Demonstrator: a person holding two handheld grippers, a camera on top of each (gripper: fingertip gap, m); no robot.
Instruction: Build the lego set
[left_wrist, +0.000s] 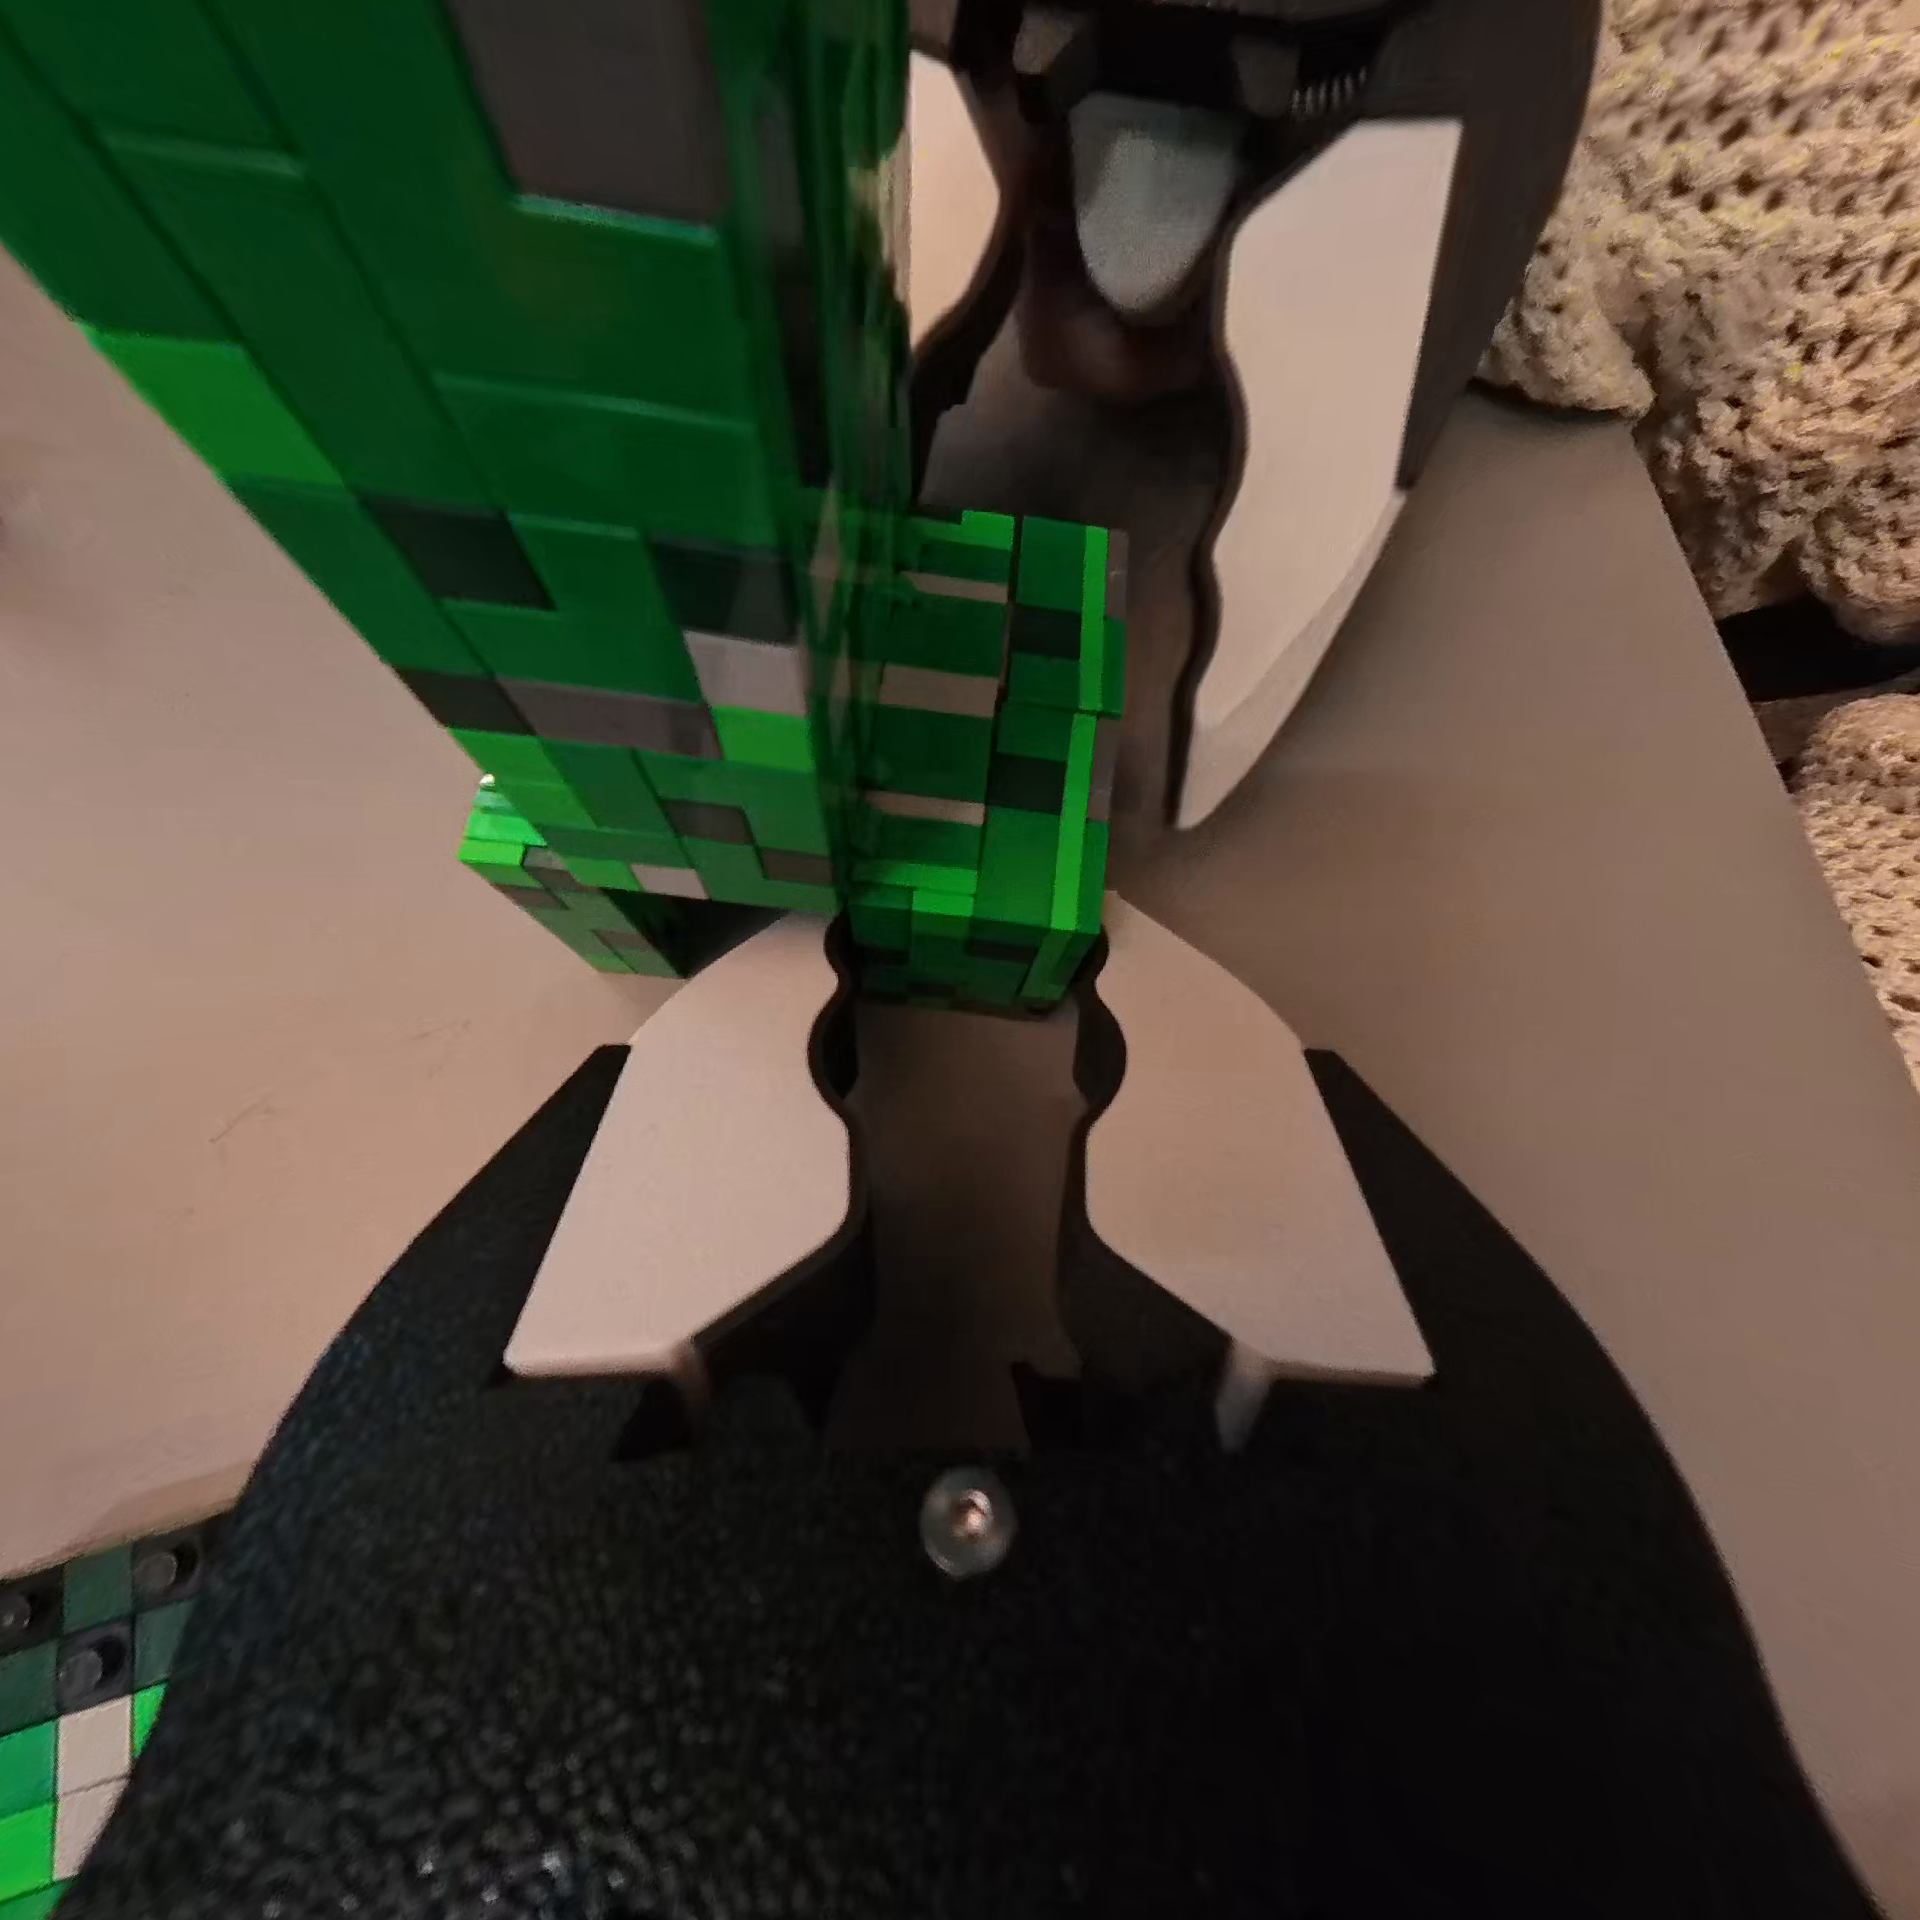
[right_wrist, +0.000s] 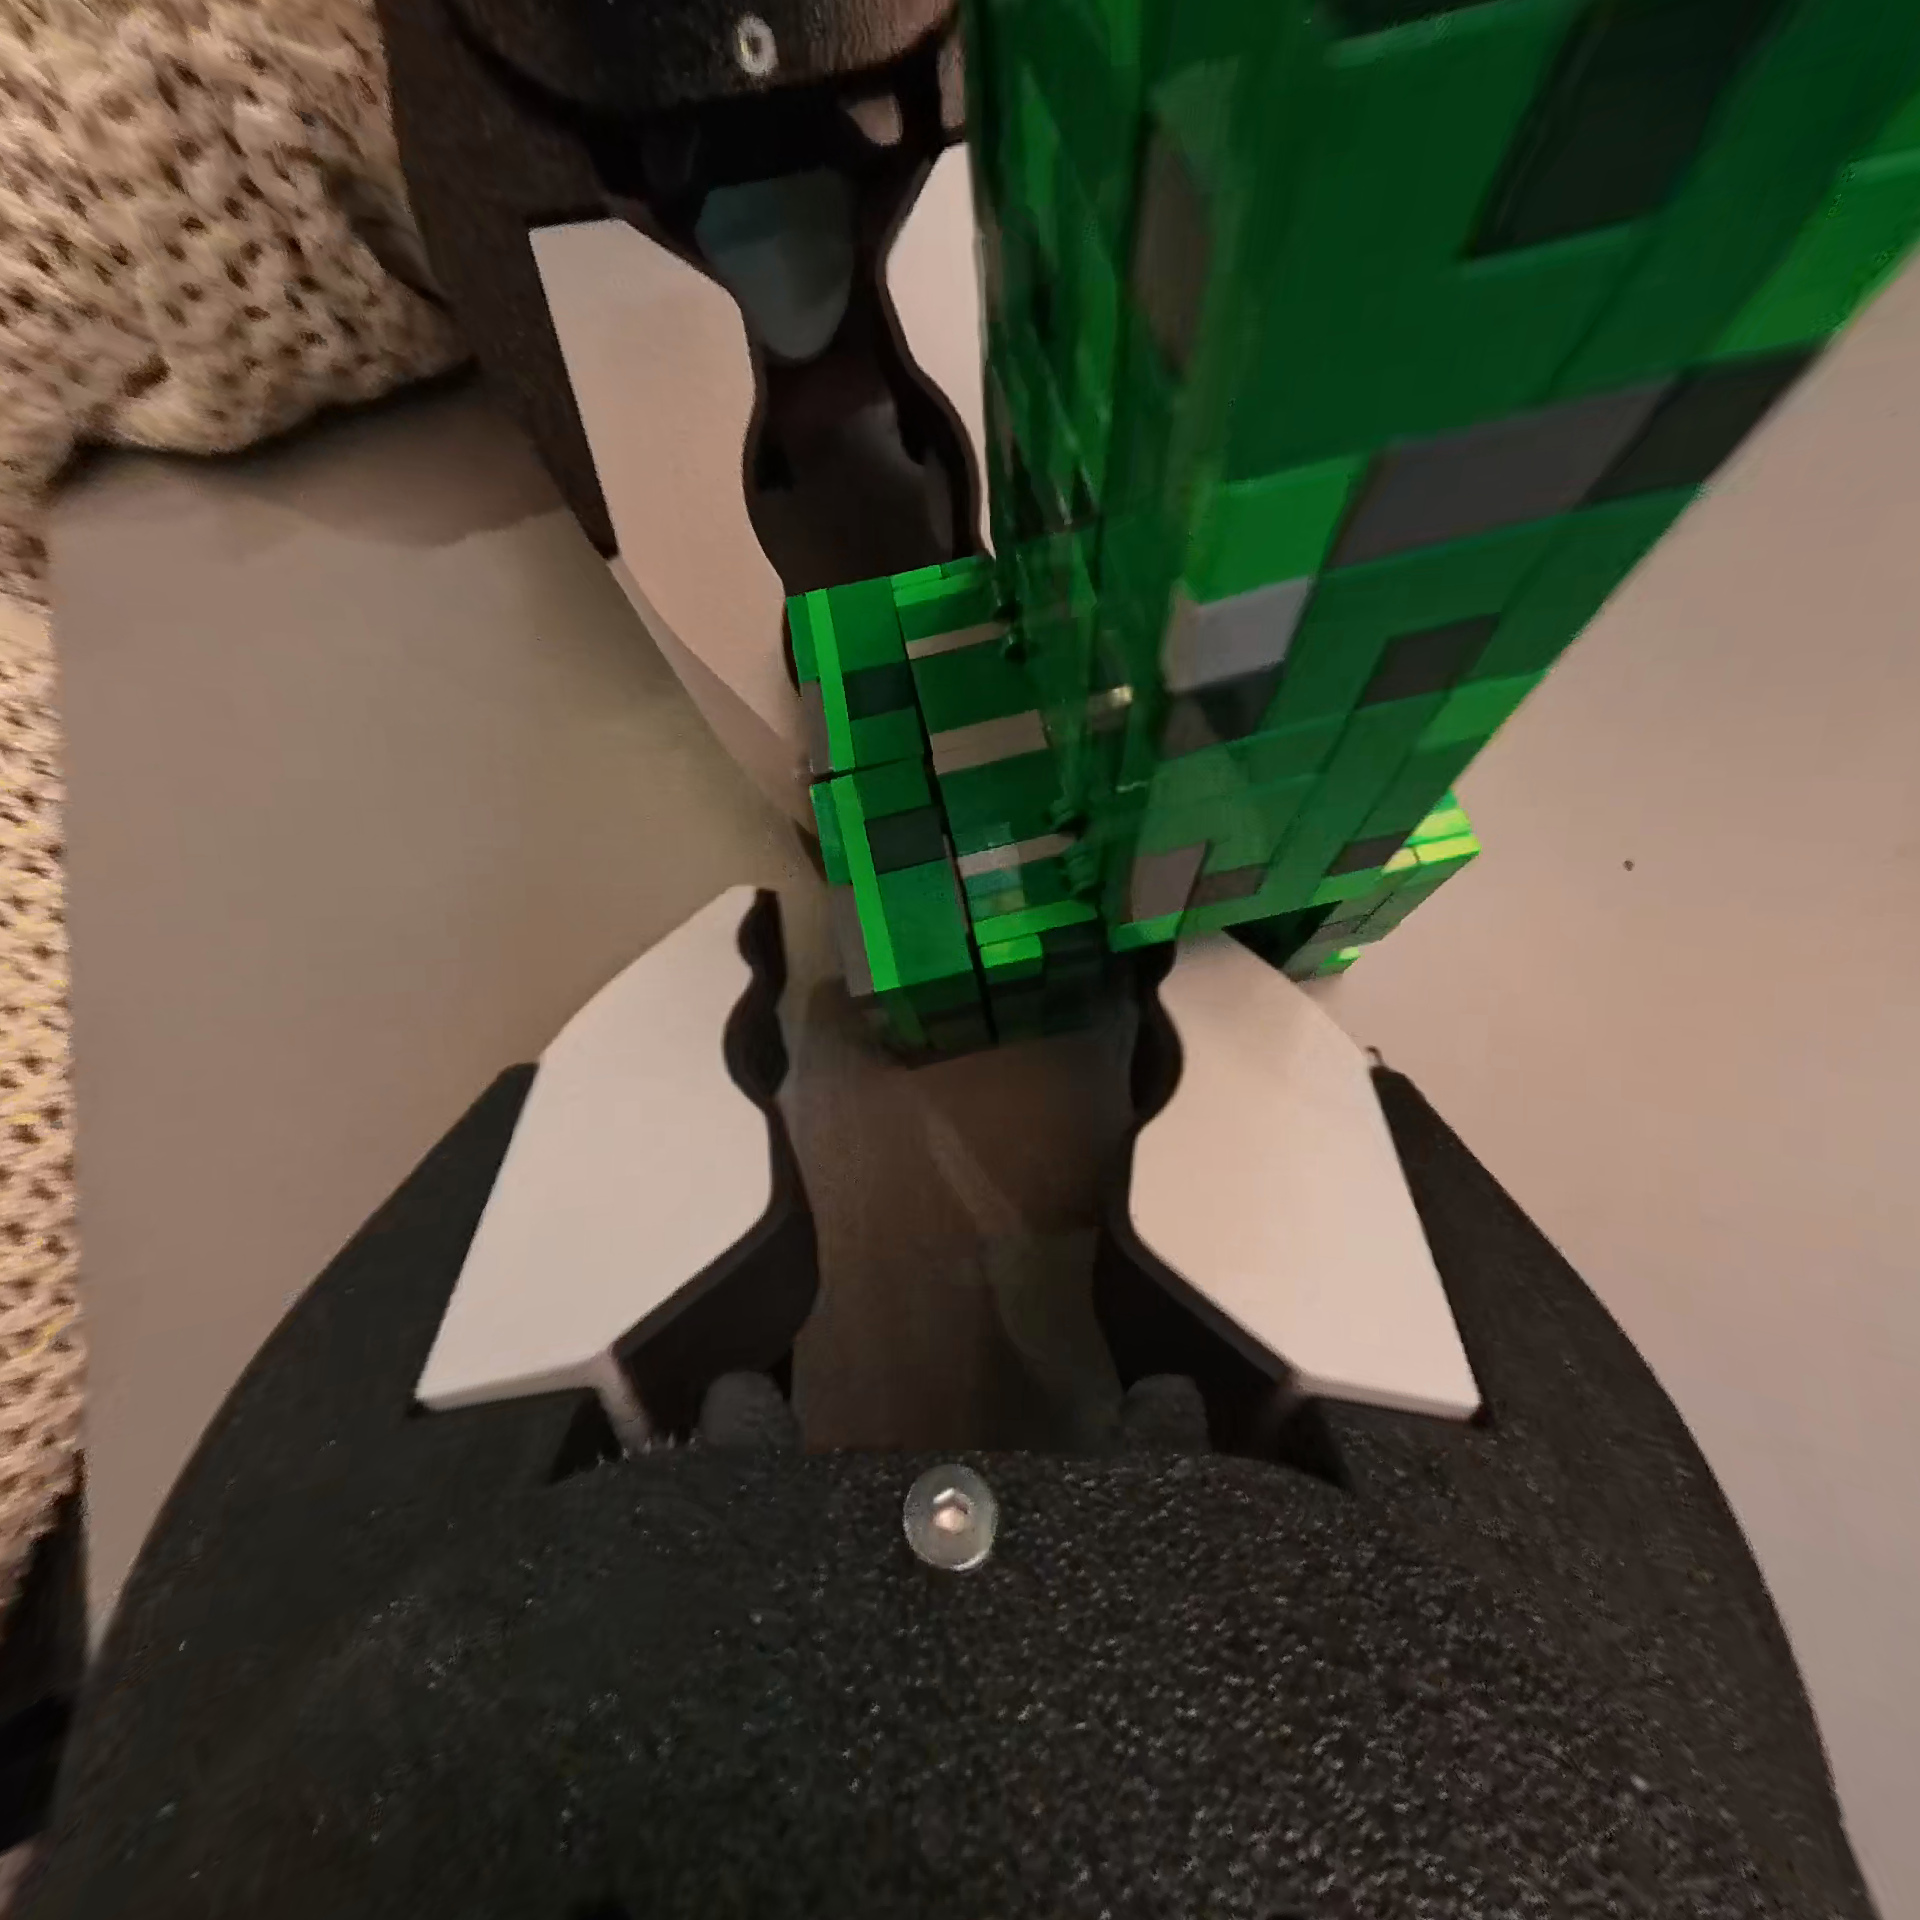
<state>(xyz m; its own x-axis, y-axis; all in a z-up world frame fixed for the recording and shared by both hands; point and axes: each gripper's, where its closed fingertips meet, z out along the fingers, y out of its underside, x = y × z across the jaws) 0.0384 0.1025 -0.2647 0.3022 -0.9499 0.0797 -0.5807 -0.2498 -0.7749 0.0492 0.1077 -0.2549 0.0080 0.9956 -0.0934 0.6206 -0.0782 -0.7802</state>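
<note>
Blocky green lego foot (left_wrist: 977, 790) w/ glossy tiles

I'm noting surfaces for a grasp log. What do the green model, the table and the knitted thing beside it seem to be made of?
Green model: hard glossy plastic bricks, judging by sharp seams and bright sheen. Table: smooth matte beige top, probably laminate or painted board; it shows faint scuffs. Knitted thing: soft cream yarn, with an open looped weave.

Left claw (left_wrist: 971, 977), right claw (right_wrist: 961, 997): black grainy bodies, wavy-edged fingers, silver hex screws
</note>
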